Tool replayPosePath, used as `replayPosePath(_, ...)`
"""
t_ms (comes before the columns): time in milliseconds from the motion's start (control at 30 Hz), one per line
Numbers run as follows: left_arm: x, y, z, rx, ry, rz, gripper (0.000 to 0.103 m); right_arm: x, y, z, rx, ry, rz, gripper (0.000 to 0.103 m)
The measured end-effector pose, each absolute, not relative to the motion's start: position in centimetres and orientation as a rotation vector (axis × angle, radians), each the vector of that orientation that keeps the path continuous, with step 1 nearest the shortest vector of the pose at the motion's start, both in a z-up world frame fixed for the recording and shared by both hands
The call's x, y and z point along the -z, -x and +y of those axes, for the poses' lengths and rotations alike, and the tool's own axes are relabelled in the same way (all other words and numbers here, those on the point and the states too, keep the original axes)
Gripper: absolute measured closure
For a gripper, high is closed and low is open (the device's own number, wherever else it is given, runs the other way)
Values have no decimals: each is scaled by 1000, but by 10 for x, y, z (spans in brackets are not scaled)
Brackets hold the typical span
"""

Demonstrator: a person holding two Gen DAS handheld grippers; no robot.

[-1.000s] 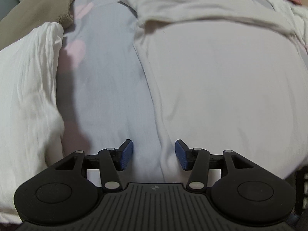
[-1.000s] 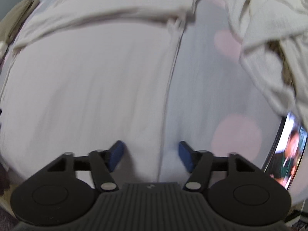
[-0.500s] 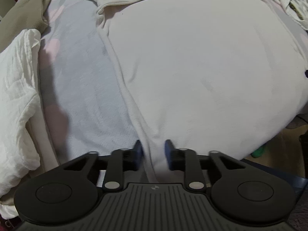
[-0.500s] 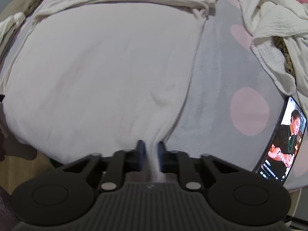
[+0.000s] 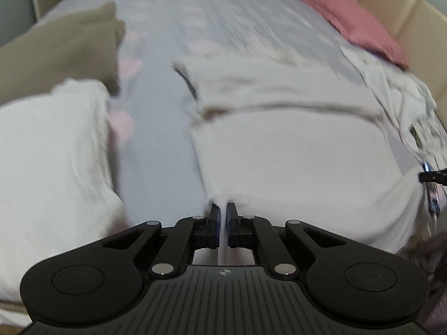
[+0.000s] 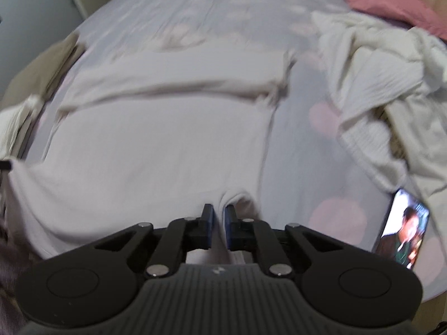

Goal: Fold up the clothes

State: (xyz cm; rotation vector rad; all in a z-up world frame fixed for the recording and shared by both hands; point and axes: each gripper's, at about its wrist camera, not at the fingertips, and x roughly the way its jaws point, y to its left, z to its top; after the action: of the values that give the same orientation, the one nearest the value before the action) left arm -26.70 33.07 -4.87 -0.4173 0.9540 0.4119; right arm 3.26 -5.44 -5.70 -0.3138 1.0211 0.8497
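Observation:
A cream long-sleeved shirt [image 5: 293,145] lies spread on the bed, its sleeves folded across the top; it also shows in the right wrist view [image 6: 156,145]. My left gripper [image 5: 223,209] is shut on the shirt's bottom left corner, lifted a little off the bed. My right gripper [image 6: 219,212] is shut on the bottom right corner, also raised. The hem sags between the two. The right gripper's tip shows at the far right of the left wrist view [image 5: 430,177].
The bed has a grey sheet with pink dots [image 5: 156,139]. A folded white garment [image 5: 50,150] and an olive one [image 5: 56,55] lie at left. A crumpled white pile [image 6: 385,89], a pink pillow [image 5: 354,25] and a lit phone [image 6: 402,231] lie at right.
Both grippers closed on the shirt's bottom corners, then lifted them off the bed and tilted up, so more of the bed's far end shows.

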Motion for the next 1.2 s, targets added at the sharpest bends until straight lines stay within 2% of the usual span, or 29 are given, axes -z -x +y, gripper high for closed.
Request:
replayPosePath(300,56,211,370,-470,337,839,101,62,-88,-8,-797,279,931,93)
replayPosePath(467,78,196,373,-491,283,897,99,76,-99,5,-780,299,916,92)
replayPosePath(567,85,199,369,-528,231,944,97,80,-102,3,-733,326,893,86)
replayPosePath(600,85,202,367,-536,215,952,96,80,-103,1,-723,328,888,82)
replayPosePath(667,81,209,360,-532,183,945,83,78,-100,-5,-733,320,875,65)
replayPosePath(767,73,217,339,-463,103,925,73,75,-82,-7,-809,367,841,64)
replayPosePath(967,78,227,278,-251,-101,967,63,77,-27,0,-1023,526,796,64)
replayPosePath(1200,104,238,227,-104,-321,1073,59,93,27,-2,-1187,769,757,63)
